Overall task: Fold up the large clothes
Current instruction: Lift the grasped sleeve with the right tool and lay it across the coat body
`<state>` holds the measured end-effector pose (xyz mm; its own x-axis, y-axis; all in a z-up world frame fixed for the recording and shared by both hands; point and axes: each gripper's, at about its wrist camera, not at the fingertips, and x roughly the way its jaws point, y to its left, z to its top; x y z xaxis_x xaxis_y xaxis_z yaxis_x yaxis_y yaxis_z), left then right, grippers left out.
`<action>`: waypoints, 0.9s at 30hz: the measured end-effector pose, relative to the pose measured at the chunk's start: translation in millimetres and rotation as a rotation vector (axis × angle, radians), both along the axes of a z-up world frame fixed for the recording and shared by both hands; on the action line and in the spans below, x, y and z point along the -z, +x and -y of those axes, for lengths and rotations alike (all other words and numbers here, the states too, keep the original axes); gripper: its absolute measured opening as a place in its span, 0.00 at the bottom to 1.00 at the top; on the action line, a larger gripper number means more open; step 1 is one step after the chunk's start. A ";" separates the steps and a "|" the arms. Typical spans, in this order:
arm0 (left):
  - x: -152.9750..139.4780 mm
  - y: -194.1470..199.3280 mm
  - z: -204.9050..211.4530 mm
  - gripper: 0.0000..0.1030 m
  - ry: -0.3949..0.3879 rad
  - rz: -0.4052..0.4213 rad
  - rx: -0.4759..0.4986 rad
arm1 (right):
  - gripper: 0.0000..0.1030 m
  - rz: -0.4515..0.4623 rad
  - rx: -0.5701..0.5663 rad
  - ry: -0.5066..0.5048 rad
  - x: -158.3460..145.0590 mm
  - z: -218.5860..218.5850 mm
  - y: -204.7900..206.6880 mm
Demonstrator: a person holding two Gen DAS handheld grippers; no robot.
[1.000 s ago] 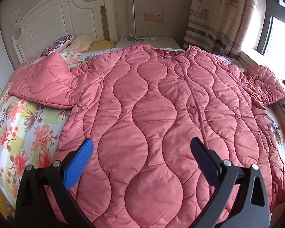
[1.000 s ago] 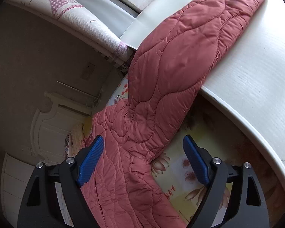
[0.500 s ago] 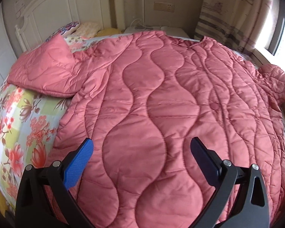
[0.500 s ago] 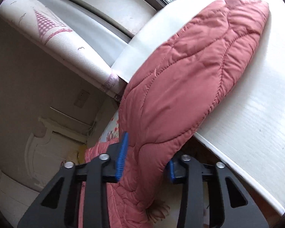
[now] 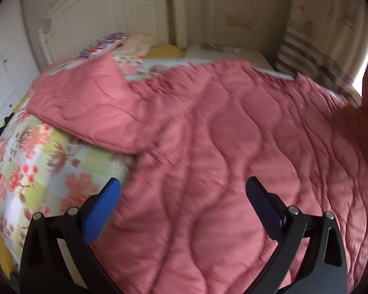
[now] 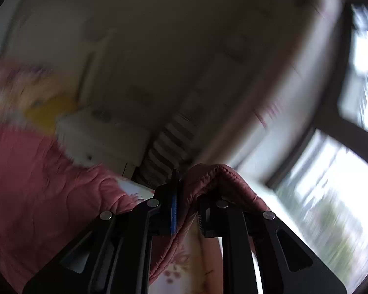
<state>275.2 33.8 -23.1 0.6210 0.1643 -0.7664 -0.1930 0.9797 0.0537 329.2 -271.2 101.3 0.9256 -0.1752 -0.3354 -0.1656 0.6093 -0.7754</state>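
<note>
Sleeve being lifted, pinched in right gripper, for folding across coat; left gripper hovering spread, likely needing other sleeve next.

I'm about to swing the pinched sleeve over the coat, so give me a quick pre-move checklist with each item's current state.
1. Right gripper has fabric between its fingers: ok, shut on the sleeve, with the quilted edge bunched over its tips.
2. Grip is deep enough to survive the swing: cannot tell, the view is blurred and only a fold shows.
3. Left gripper is free: ok, open and holding nothing, above the pink quilted coat.
4. Coat body lies flat on the floral bedspread: ok as far as the blurred view shows.
5. Other sleeve is already folded in: not ok, it lies spread out toward the headboard.
</note>
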 end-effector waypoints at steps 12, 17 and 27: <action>-55.7 29.3 -14.7 0.98 0.127 0.144 0.027 | 0.11 -0.252 -0.161 -0.645 173.0 -80.0 -38.4; -50.4 62.2 8.4 0.98 0.105 0.129 0.058 | 0.11 -0.198 -0.130 -0.690 188.8 -72.5 -26.7; -0.4 135.6 42.8 0.98 0.158 0.075 0.031 | 0.13 -0.268 -0.186 -0.463 163.1 -39.2 -47.5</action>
<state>410.8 -9.0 -22.7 0.6819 0.2595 -0.6839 -0.1724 0.9656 0.1945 281.8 -231.9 -61.8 0.8480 -0.2022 -0.4900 -0.4657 0.1574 -0.8709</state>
